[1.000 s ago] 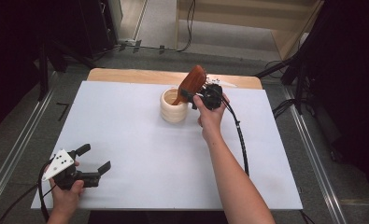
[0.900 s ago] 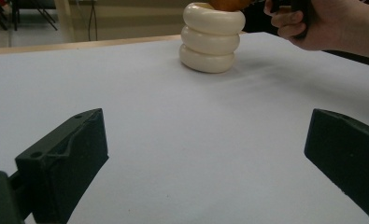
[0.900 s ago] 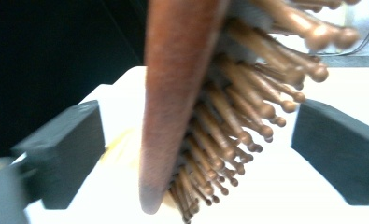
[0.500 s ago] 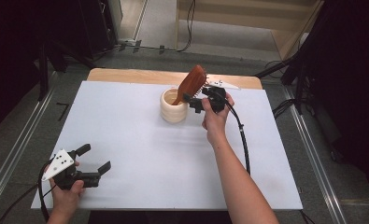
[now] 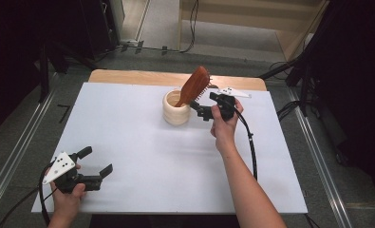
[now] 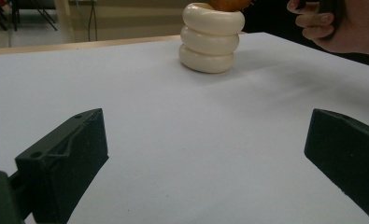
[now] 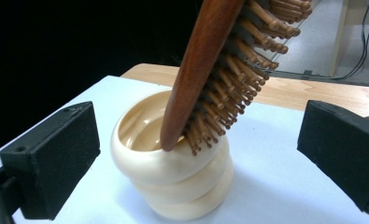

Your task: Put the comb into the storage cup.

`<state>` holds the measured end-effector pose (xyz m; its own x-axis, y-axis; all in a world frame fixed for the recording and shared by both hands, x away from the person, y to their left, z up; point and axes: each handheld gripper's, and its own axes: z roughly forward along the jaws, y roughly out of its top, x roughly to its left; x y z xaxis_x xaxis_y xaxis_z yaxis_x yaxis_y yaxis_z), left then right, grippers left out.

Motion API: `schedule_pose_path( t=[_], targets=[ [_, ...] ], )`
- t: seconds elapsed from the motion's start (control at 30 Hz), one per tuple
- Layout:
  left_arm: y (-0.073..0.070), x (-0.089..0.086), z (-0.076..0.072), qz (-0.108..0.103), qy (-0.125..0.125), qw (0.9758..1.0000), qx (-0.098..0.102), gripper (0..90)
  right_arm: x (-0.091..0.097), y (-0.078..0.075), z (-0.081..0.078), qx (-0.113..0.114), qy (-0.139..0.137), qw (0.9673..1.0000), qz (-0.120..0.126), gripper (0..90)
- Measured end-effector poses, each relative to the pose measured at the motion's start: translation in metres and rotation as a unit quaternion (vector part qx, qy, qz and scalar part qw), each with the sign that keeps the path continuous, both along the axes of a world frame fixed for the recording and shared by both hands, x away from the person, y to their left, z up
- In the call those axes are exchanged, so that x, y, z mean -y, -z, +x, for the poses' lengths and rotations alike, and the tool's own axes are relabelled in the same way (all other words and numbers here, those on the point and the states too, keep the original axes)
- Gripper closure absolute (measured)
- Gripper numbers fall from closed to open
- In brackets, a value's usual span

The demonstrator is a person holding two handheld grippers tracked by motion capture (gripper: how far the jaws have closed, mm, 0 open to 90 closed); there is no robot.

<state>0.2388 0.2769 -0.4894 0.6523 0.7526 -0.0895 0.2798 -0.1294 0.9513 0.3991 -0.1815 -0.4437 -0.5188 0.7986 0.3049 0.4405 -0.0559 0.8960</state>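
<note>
The wooden hairbrush [image 7: 210,70], likely stiff, light and top-heavy, leans handle-down in the cream ribbed cup [image 7: 173,186], best gripped across its bare wooden back, while the right gripper [image 5: 202,108] hovers beside it, jaws just spread apart and empty.

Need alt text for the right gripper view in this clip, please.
A wooden hairbrush leans handle-down in a cream ribbed cup on the white table, its bristles resting over the rim. The right gripper is open, its jaws either side of the cup, touching neither.
</note>
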Motion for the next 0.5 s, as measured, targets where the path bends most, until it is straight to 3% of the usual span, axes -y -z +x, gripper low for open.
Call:
schedule_pose_path(
  t=[0.5],
  targets=[
    [0.0,0.0,0.0,0.0,-0.001,1.0,0.001,0.0,0.015,-0.002,-0.025,0.022,0.001,0.9996,-0.018,0.0]
  ],
)
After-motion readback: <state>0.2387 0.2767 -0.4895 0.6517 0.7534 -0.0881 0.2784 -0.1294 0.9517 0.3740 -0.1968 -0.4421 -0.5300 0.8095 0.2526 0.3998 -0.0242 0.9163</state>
